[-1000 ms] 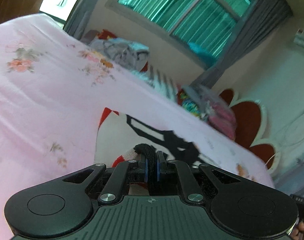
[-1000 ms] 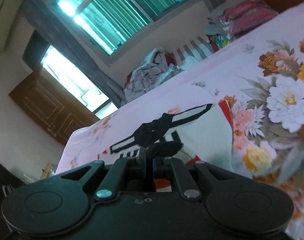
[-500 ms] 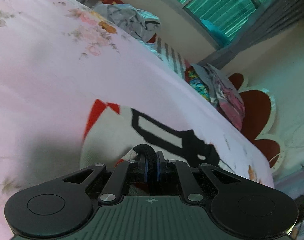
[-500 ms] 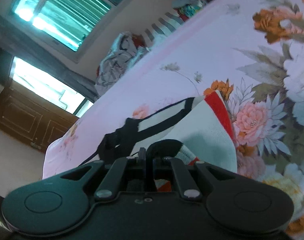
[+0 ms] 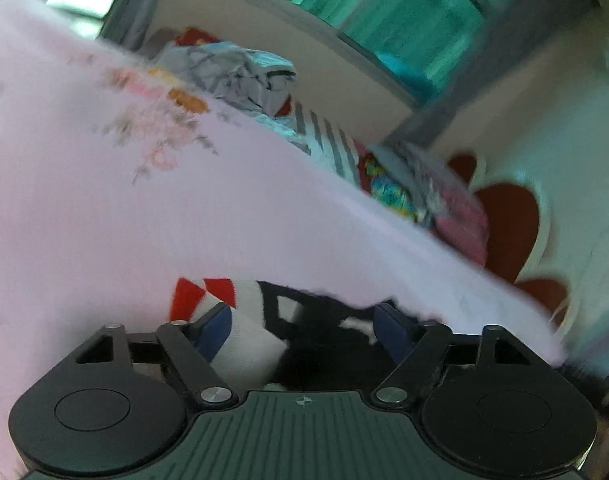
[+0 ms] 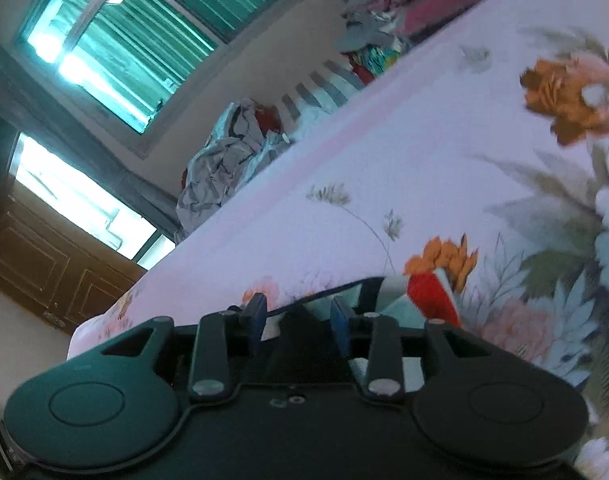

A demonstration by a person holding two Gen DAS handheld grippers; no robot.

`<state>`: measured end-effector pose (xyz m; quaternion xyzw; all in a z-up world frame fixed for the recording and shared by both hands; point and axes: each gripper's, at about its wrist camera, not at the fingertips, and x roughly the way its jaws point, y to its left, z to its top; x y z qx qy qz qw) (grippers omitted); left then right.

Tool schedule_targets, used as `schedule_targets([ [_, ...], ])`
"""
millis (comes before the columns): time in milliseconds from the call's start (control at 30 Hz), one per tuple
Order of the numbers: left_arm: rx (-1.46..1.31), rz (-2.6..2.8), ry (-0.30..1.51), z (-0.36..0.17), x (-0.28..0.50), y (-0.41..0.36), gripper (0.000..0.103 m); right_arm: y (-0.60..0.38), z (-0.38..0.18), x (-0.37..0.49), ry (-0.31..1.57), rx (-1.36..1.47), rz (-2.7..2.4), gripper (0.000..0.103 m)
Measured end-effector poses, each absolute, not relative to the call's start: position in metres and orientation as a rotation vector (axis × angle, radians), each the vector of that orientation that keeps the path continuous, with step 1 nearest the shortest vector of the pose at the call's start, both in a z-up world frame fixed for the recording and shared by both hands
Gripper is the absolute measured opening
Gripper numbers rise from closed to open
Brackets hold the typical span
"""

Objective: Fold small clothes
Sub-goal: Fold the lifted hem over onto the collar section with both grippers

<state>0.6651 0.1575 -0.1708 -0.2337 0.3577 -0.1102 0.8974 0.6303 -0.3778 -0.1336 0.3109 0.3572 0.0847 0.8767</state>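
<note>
The left gripper (image 5: 300, 324) has just been opening; its jaws now stand wide apart, blue pads clear of the cloth. The garment (image 5: 248, 340), white with red patches and a black print, lies flat on the pink bedsheet (image 5: 104, 220) directly under and between the jaws, its red corner just beyond the left pad and the black print spreading toward the right one. Neither pad presses on it.

The right gripper (image 6: 298, 316) has also just been opening, to a narrower gap. The garment (image 6: 420, 300) lies between and past its jaws, with the black print in the gap and the red edge just off the right pad; the pads seem not to pinch it, though the gripper body hides the cloth nearest them.

Ahead of the left jaws the sheet runs bare, apart from a faint flower print, up to a crumpled grey pile (image 5: 240, 76) at the far edge. Right of that lie a striped cloth (image 5: 328, 140) and a heap of colourful clothes (image 5: 428, 200), against a red headboard (image 5: 508, 232). A green-shuttered window (image 5: 388, 12) sits behind. The left view is blurred.

Ahead of the right jaws the sheet (image 6: 384, 168) is clear too, with large printed flowers to the right. The same grey pile (image 6: 224, 164) lies at its far edge, with a wooden door (image 6: 36, 264) off to the left.
</note>
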Motion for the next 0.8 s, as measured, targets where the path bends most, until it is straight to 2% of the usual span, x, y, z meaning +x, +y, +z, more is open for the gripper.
schedule_targets([
  [100, -0.284, -0.243, 0.798, -0.167, 0.674, 0.134, 0.050, -0.365, -0.135, 0.635, 0.793, 0.514, 0.197, 0.036],
  [133, -0.216, -0.249, 0.824, -0.168, 0.679, 0.125, 0.047, -0.357, -0.136, 0.637, 0.810, 0.456, 0.203, 0.035],
  [167, -0.148, -0.247, 0.849, -0.170, 0.683, 0.117, 0.037, -0.350, -0.136, 0.638, 0.822, 0.391, 0.199, 0.035],
  [267, -0.010, -0.231, 0.871, -0.175, 0.687, 0.098, 0.034, -0.322, -0.140, 0.644, 0.860, 0.171, 0.184, 0.034],
  [333, -0.002, -0.228, 0.865, -0.174, 0.689, 0.095, 0.023, -0.308, -0.145, 0.646, 0.876, 0.062, 0.181, 0.033],
  [367, -0.011, -0.230, 0.856, -0.172, 0.689, 0.095, 0.007, -0.302, -0.146, 0.646, 0.875, 0.018, 0.182, 0.027],
  [400, -0.027, -0.232, 0.847, -0.170, 0.688, 0.096, 0.004, -0.298, -0.148, 0.646, 0.881, -0.011, 0.188, 0.013],
  [467, -0.053, -0.210, 0.801, -0.166, 0.683, 0.099, 0.004, -0.295, -0.146, 0.644, 0.862, -0.039, 0.181, 0.006],
  [667, -0.100, -0.132, 0.640, -0.153, 0.665, 0.110, 0.004, -0.309, -0.134, 0.635, 0.720, -0.025, 0.117, 0.005],
  [800, -0.164, -0.072, 0.676, -0.166, 0.676, 0.120, 0.004, -0.318, -0.143, 0.646, 0.722, -0.018, 0.065, 0.005],
])
